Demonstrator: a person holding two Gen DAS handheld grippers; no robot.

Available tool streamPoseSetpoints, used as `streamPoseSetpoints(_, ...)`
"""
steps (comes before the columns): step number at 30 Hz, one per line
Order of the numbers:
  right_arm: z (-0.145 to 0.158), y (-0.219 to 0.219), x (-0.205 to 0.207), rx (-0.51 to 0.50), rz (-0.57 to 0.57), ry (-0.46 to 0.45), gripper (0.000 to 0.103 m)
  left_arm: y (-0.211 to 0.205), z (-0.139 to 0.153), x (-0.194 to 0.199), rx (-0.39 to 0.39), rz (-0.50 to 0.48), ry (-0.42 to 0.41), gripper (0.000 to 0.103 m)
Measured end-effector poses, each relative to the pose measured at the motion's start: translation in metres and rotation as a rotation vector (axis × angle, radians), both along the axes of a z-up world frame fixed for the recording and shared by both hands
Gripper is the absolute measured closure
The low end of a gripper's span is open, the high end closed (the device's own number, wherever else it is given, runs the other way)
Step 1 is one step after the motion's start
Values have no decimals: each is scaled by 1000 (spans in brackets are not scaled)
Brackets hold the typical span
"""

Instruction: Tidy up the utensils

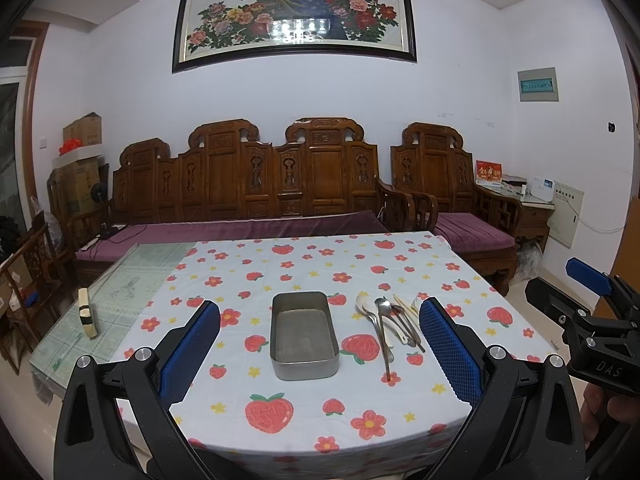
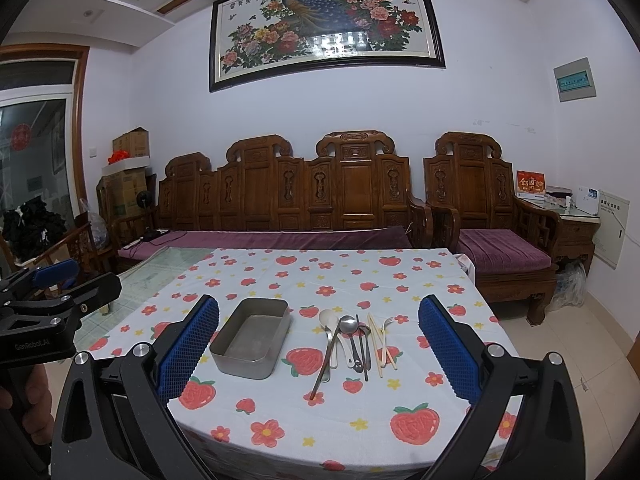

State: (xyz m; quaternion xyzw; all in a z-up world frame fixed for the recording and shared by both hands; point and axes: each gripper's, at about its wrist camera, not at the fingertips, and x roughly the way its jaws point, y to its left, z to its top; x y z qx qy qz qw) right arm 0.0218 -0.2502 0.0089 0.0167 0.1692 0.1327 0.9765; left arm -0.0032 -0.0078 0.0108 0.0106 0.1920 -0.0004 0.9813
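The overlapping heap of metal and pale plastic utensils (image 1: 390, 322) is partly covered, ahead of the left gripper (image 1: 320, 344), by its blue-padded right finger (image 1: 450, 350); single pieces cannot be counted there. The black frame of the right gripper (image 1: 592, 320) is cut off at the right edge. A hand (image 2: 24, 396) is only partly seen at the left edge.

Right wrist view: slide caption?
Open right gripper above strawberry-print tablecloth; empty metal tin left of piled utensils.

Carved wooden sofa (image 1: 248, 184) beneath peacock painting (image 1: 294, 12)
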Motion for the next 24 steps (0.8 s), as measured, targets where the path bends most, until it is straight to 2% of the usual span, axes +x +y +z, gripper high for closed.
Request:
streamPoseSetpoints(17,0,0,0,-1,0,2,2,1,-1,0,1,0,1,6)
streamPoseSetpoints(22,-1,2,0,-1,3,13,2,-9,9,1,4,-1,17,6)
streamPoseSetpoints(23,0,2,1,-1,5,15,2,-14,-7,5,4,-5,22,6)
streamPoseSetpoints(24,-1,2,3,-1,9,17,2,-15,-10,8,2,-7,31,6)
